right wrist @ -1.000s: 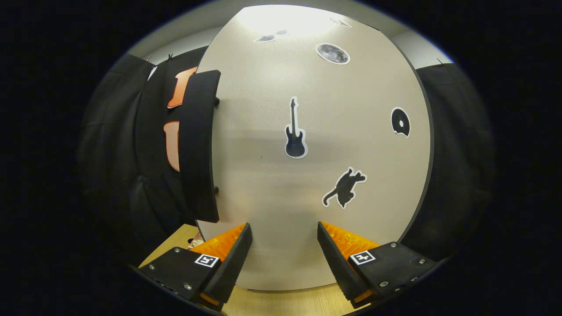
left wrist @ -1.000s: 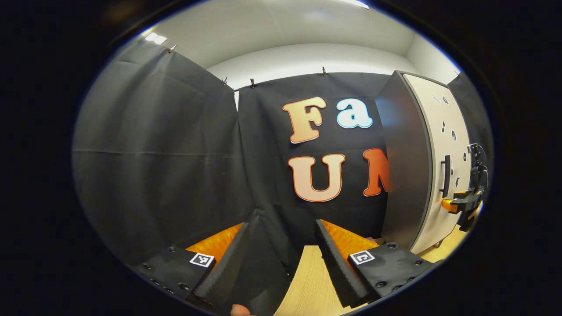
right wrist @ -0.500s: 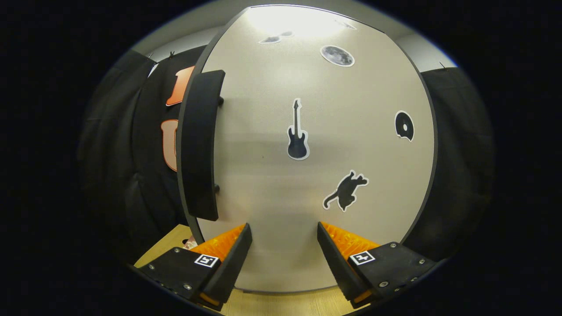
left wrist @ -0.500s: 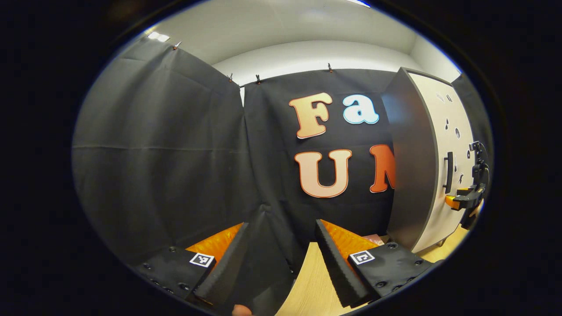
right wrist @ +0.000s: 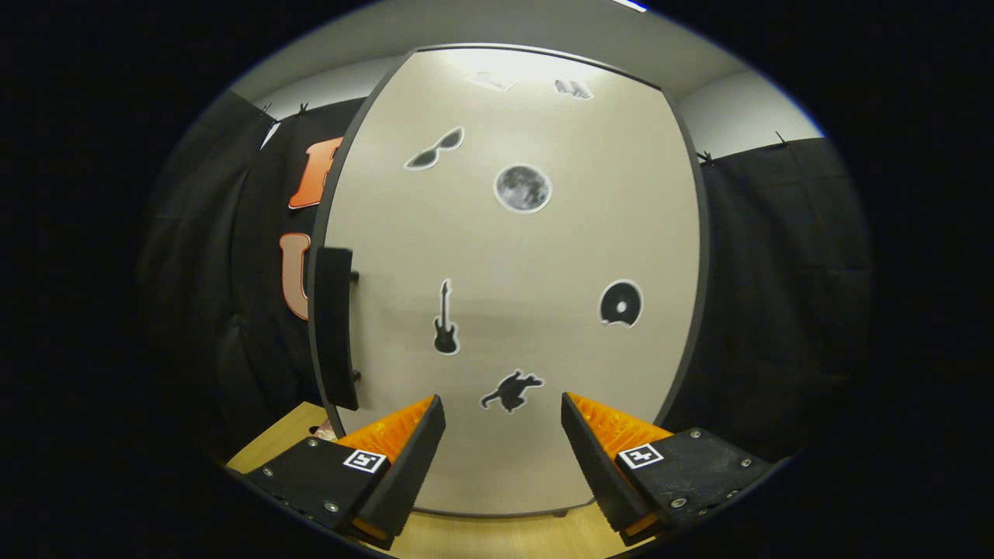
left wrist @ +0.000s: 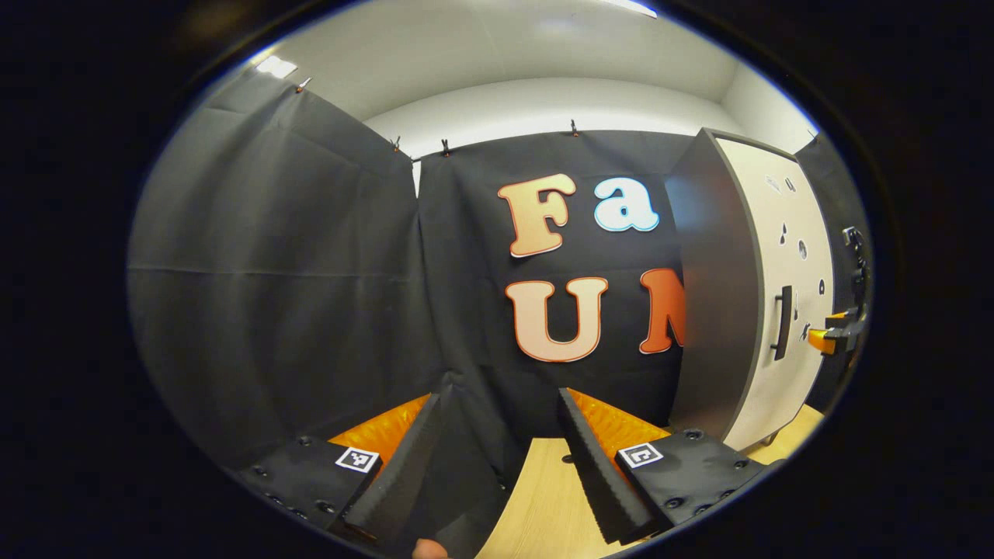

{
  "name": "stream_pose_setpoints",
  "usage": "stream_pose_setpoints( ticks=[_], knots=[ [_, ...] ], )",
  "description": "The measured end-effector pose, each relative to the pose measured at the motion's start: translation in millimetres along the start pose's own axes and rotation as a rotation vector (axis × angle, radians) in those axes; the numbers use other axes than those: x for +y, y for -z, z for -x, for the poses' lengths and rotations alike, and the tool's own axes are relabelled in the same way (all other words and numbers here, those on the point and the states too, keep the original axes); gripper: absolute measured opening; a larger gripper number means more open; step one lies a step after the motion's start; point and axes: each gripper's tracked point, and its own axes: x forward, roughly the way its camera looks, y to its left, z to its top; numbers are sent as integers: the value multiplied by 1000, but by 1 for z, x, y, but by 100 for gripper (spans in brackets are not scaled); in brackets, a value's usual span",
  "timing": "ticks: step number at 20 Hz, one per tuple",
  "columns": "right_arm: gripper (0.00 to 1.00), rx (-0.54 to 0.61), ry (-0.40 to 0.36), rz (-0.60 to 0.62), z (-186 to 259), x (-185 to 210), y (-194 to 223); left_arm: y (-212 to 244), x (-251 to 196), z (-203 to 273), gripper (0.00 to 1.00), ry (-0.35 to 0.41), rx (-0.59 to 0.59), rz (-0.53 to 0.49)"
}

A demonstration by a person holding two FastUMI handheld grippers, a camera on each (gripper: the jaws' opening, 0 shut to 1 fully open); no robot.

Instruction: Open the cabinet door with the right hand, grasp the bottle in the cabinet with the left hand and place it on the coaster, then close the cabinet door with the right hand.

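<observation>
Jaws spread and empty on both grippers: the right gripper (right wrist: 503, 435) has drawn back from the closed cabinet door (right wrist: 528, 248), its black handle (right wrist: 335, 326) now farther off at the door's left edge. Left gripper (left wrist: 497, 458) hovers over the wooden table (left wrist: 543, 505), left of the cabinet (left wrist: 718, 295); the bottle is hidden.

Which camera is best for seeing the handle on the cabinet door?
The right gripper view: the handle is big and close at the door's left edge. The left gripper view shows it as a small dark bar, seen from the side.
</observation>
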Motion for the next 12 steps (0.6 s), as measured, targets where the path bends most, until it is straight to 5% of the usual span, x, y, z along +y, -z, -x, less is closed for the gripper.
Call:
stream_pose_setpoints(
  ticks=[12],
  knots=[
    [93,-96,128,-21,149,-136,-114,-65,-24,8,96,39,-45,7]
  ],
)
